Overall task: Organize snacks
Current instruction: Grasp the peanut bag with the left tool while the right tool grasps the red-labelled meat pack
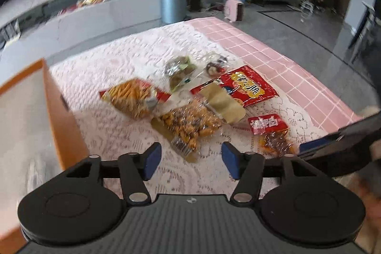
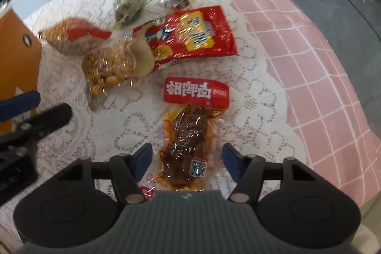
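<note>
Snacks lie scattered on the lace cloth (image 2: 238, 92) of the worktop, and the nearest one, the red-topped meat packet (image 2: 190, 135), lies directly ahead of the right gripper (image 2: 187, 158). Its long axis runs straight away from the jaws, which are spread wide, with its lower end between them. The left gripper (image 1: 191, 162) is also released and holds nothing; it points at the peanut bag (image 1: 188, 125), a little ahead. The orange box (image 1: 59, 111) stands at the left, so I judge the right hand is better placed for the packet.
</note>
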